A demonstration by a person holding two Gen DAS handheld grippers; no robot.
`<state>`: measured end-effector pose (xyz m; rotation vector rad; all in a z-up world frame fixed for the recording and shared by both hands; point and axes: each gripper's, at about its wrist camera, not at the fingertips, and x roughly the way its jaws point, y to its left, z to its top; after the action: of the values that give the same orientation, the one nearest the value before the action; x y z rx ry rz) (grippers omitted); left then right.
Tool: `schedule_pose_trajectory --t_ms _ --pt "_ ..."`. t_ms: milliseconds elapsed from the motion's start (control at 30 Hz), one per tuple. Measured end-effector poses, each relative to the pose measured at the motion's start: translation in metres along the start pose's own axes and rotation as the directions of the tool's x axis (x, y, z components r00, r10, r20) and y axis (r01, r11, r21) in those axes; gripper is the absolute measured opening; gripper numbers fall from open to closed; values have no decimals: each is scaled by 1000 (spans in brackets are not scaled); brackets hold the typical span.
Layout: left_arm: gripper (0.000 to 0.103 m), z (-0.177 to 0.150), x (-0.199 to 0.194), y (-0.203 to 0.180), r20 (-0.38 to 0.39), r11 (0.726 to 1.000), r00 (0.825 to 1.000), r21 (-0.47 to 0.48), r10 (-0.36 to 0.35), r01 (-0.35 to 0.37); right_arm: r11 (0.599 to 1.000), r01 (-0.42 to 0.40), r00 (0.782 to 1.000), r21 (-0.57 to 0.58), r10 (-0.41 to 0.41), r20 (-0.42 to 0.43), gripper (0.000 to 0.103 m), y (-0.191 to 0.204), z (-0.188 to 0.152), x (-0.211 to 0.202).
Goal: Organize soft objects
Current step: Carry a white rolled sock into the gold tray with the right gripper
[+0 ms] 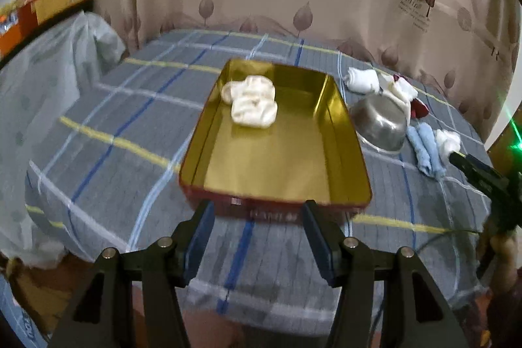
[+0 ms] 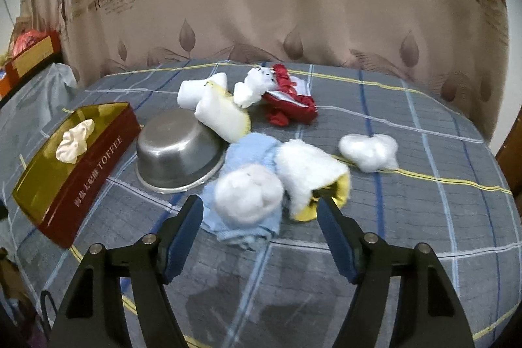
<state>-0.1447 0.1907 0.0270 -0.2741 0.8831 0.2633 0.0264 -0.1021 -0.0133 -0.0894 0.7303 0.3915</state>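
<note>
A red toffee tin (image 1: 349, 152) with a gold inside lies open on the plaid bed, a cream cloth bundle (image 1: 251, 103) in its far half. My left gripper (image 1: 257, 207) hovers at the tin's near wall, open and empty. In the right wrist view the tin (image 2: 98, 158) sits at the left. My right gripper (image 2: 259, 204) stands open around a white fluffy ball (image 2: 248, 191) that rests on a light blue cloth (image 2: 251, 152); its pads do not press the ball. A white and yellow fleece piece (image 2: 310, 172) touches the right fingertip.
An upturned steel bowl (image 2: 179, 149) lies between the tin and the pile. Behind it are white rolled cloths (image 2: 222, 113), a red cloth (image 2: 290, 106) and a white toy (image 2: 257, 83). A white cotton tuft (image 2: 368, 150) lies right. A curtain backs the bed.
</note>
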Motion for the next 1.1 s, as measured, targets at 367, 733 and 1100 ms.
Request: schedule_pose_trajectory --t_ms 367,733,1100 --pt "57 -8 6 -7 -30 999 1000 41 -7 8 993 -60 994 102 69 -90 25 -8 5 28" --pt "57 -9 -5 -18 35 997 999 75 28 -31 962 -274 961 -23 272 -56 25 82 65 -2" --pt "57 -1 -17 -1 105 991 987 45 120 -125 904 -382 904 -194 322 -280 26 222 93 89"
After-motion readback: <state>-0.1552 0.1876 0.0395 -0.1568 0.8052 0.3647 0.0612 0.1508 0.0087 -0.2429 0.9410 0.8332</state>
